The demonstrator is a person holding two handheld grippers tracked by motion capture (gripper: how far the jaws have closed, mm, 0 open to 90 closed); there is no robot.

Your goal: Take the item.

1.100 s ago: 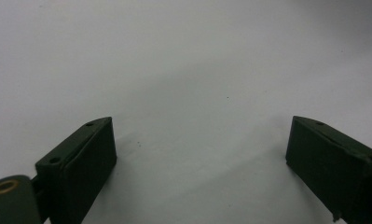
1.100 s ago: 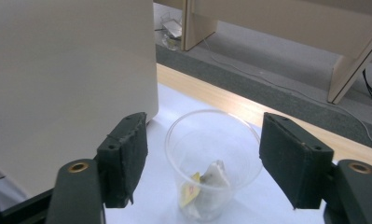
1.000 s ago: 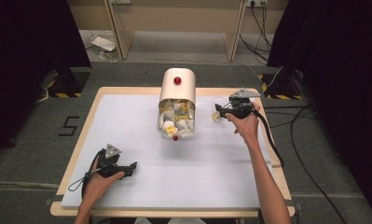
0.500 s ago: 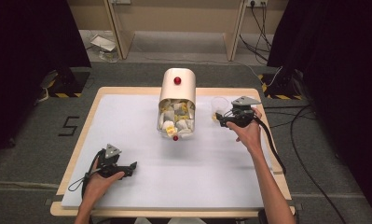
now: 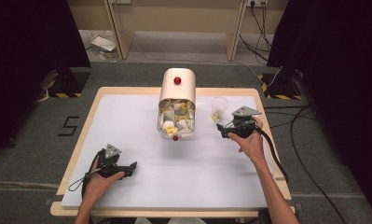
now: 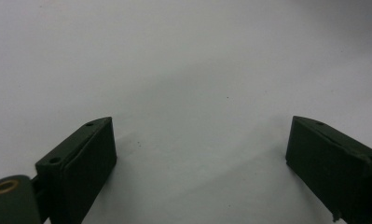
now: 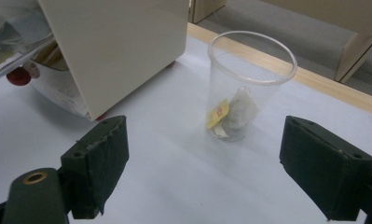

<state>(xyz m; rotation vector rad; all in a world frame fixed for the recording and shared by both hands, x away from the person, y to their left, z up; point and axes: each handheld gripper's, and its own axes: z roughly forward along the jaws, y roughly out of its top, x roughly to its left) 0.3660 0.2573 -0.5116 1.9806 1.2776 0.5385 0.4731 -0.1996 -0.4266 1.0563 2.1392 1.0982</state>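
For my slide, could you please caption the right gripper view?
Open right gripper faces a clear cup holding a tea bag.

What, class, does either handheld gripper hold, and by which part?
Nothing is held. The left gripper and right gripper both have open, empty jaws.

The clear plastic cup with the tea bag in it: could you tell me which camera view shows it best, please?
The right gripper view: the clear plastic cup stands close ahead between the open jaws, with the white tea bag and its yellow tag plain at the bottom. The high view shows it small, beside the cream box. The left gripper view faces bare white tabletop.
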